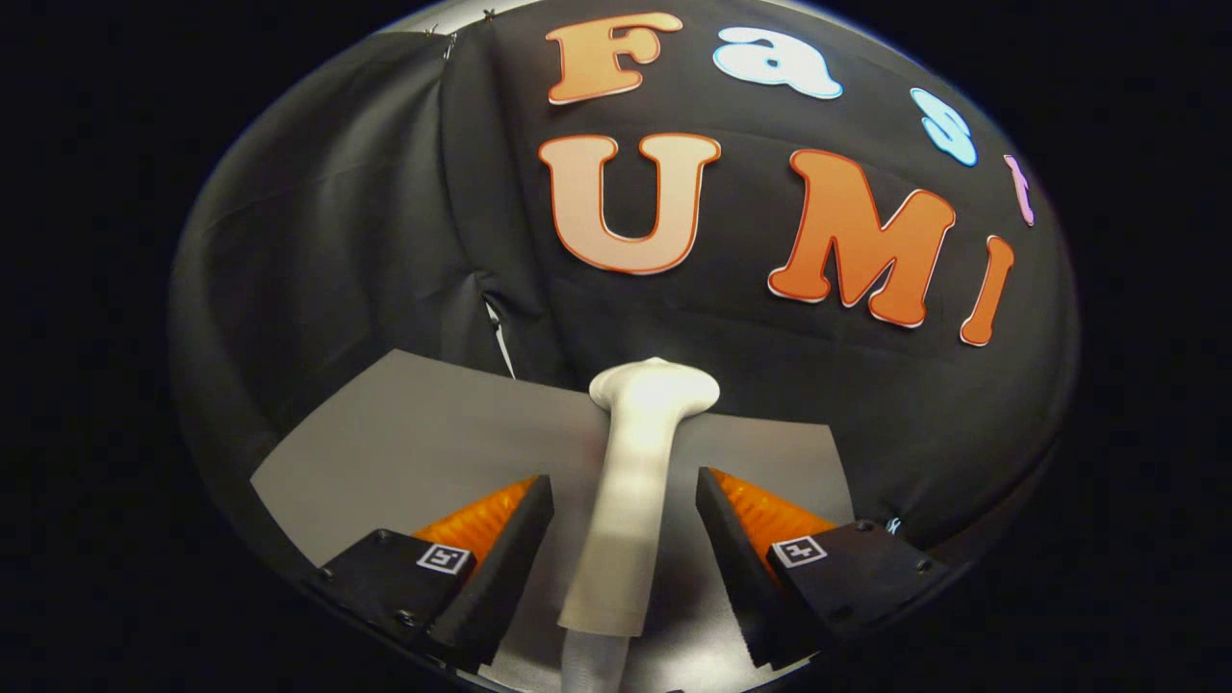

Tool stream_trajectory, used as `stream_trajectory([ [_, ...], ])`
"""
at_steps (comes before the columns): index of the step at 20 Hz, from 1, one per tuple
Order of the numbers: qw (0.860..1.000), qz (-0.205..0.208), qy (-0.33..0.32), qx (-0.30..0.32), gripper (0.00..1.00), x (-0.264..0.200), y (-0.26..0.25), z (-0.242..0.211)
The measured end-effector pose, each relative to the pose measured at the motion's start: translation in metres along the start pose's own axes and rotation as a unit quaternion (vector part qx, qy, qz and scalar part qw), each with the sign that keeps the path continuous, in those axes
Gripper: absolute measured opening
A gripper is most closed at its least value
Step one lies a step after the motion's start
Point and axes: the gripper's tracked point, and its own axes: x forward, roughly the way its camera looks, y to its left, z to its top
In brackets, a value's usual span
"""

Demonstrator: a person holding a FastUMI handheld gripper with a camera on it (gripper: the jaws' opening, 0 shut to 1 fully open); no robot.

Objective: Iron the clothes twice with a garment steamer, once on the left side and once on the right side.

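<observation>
A white garment steamer (630,500) lies on the grey tabletop (404,433), its long handle pointing back toward me and its wider head (654,385) at the far end near the booth's wall. My gripper (624,486) is open, and the handle runs straight between the two fingers. A small gap shows on each side, so neither finger (510,539) presses on it. A ribbed hose end (592,669) leaves the handle's near end, close under me.
The grey tabletop ends just beyond the steamer's head, where the black cloth wall (366,241) hangs. A seam in the cloth (496,332) shows at the table's far left corner. Bare table lies to the left of the fingers.
</observation>
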Motion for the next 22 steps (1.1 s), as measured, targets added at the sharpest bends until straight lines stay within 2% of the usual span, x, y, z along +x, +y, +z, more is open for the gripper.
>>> stream_trajectory([
  [3,1.0,-0.005,0.026,0.009,0.93,0.004,-0.005,-0.009],
  [6,0.999,0.002,0.042,0.02,0.76,0.006,-0.004,-0.016],
  [10,0.999,-0.019,0.038,0.017,0.49,0.0,-0.01,-0.017],
  [12,0.999,-0.023,0.029,0.009,0.44,-0.004,-0.009,-0.012],
  [15,1.0,-0.021,-0.008,0.015,0.43,-0.019,-0.005,-0.003],
  [22,0.999,-0.011,-0.037,-0.029,0.43,-0.064,-0.004,-0.01],
])
